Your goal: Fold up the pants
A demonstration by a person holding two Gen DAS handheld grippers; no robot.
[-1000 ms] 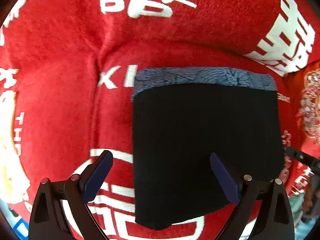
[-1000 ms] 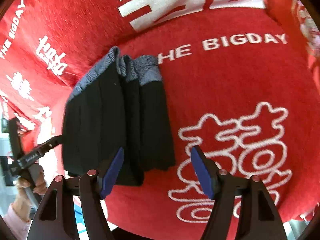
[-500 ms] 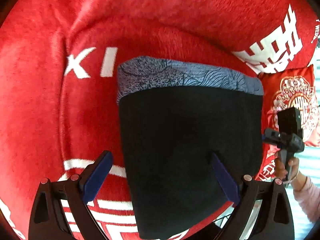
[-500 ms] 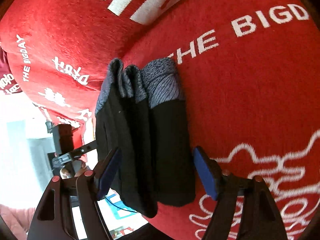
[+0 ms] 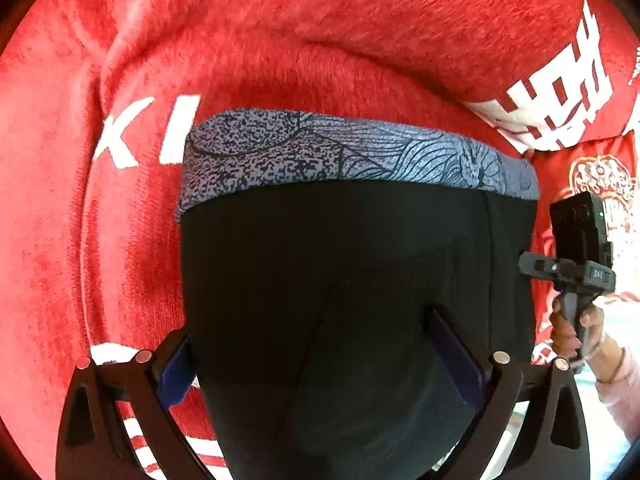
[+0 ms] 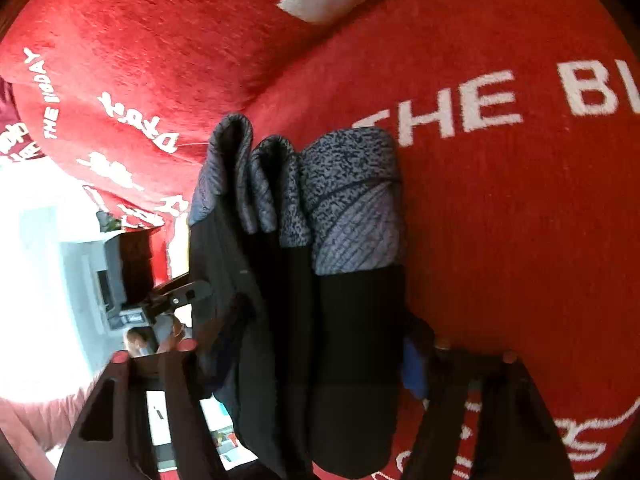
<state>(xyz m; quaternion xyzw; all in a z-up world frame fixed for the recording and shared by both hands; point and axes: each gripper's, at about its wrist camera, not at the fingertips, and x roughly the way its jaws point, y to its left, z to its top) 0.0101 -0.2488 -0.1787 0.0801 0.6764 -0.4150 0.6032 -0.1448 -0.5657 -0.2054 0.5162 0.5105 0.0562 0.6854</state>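
Observation:
The folded black pants (image 5: 340, 260) lie on a red blanket, their grey patterned waistband (image 5: 320, 152) at the far end. My left gripper (image 5: 314, 360) is open and low over the near end. Its left pad sits at the pants' left edge and its right pad over the black cloth. In the right wrist view the pants (image 6: 352, 320) show edge-on as a stack of several layers. My right gripper (image 6: 308, 364) straddles the stack and its jaws are closing. The cloth covers the left pad, and the blue right pad (image 6: 412, 372) touches the stack's side.
A red blanket with white lettering (image 5: 120, 240) (image 6: 520, 240) covers the soft seat. A red embroidered cushion (image 5: 592, 176) lies at the right. A hand (image 5: 572, 332) in a pink sleeve holds the other gripper's handle beside the pants. The bright room floor (image 6: 40, 280) lies beyond the seat edge.
Both grippers have come down and closer to the pants. The right jaws have narrowed onto the stack's sides, while the left jaws keep the same width.

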